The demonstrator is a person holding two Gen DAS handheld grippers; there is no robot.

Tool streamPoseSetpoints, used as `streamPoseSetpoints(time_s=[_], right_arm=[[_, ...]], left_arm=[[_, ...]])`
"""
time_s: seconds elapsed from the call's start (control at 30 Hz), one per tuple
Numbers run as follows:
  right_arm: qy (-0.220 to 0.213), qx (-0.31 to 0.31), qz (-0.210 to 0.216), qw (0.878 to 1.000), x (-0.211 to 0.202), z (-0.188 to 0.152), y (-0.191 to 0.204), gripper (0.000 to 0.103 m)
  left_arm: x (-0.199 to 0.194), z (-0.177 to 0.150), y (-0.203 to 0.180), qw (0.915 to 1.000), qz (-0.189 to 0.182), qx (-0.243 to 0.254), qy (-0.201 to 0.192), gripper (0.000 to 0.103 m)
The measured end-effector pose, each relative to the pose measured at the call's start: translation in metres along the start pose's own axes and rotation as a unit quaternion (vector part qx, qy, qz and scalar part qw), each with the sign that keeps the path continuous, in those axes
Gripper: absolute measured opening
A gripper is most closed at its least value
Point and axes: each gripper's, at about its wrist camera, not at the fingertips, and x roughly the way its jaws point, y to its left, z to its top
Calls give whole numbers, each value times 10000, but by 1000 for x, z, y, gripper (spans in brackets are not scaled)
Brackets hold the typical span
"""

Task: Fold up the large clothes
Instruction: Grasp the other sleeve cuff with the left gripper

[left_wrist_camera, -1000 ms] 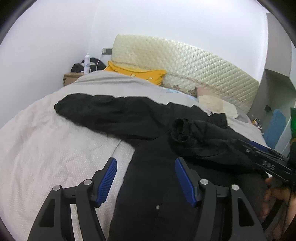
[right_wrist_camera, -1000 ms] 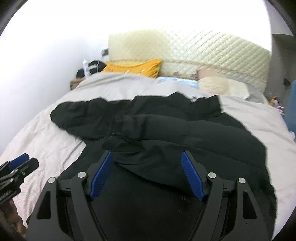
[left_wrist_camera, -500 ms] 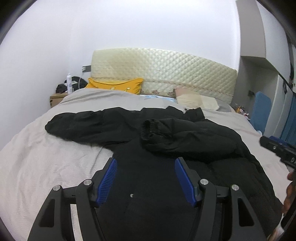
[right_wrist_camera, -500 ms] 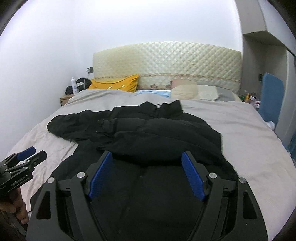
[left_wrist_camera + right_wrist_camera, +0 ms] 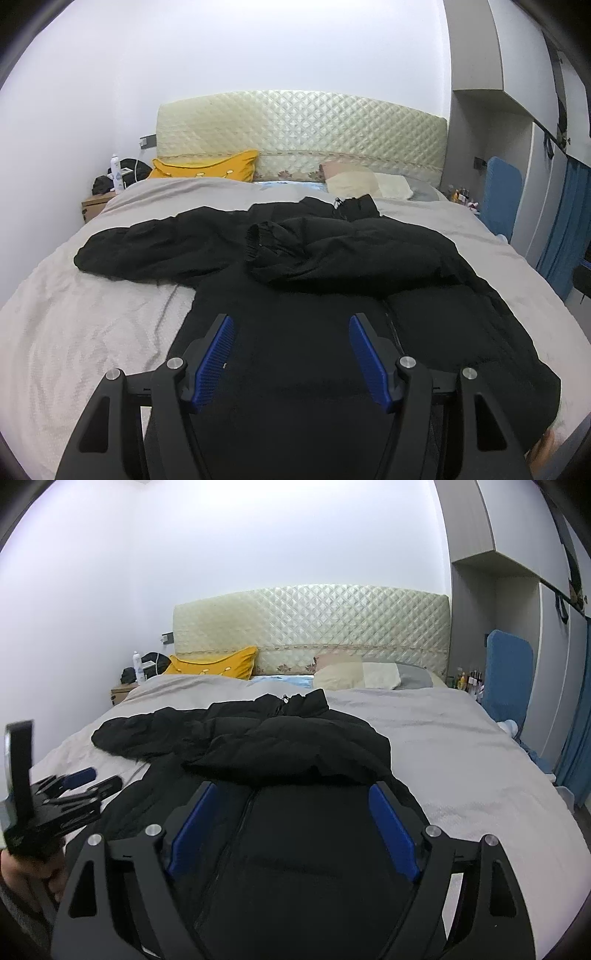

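Note:
A large black puffer jacket [image 5: 314, 280] lies front up on the bed, collar toward the headboard. Its right sleeve [image 5: 332, 254] is folded across the chest; its left sleeve [image 5: 147, 247] stretches out to the left. It also shows in the right wrist view [image 5: 295, 760]. My left gripper [image 5: 291, 325] is open and empty above the jacket's lower body. My right gripper [image 5: 291, 794] is open and empty above the hem, near the zip. The left gripper also shows in the right wrist view [image 5: 85, 779], held at the left.
The bed has a grey cover [image 5: 74, 332] and a quilted cream headboard [image 5: 295, 129]. A yellow pillow [image 5: 207, 170] and pale pillows [image 5: 362, 181] lie at the head. A nightstand [image 5: 96, 203] with a bottle stands far left. A blue chair [image 5: 509, 675] stands right.
Both grippers have pulled back and risen away from the jacket, so more of the bed and room shows. The folded sleeve stays across the chest. Both stay open.

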Motion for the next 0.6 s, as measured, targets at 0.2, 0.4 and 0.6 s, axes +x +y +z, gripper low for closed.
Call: streamPoseSetpoints(time_s=[0.2,0.4,0.6], right_arm=[[46,-15,59,10000,-20,-20,6,87],[-239,87,19,9997,-41,-27,5,97],[-403,378,-84,9984,-45,-31,-8,103]], left_arm=[[0,-5,-6,9999,-109,50,37,65],[-3,-8,-6,9998,-167,114,-21,65],[-6,2,10,9997,-208,15,-114,65]])
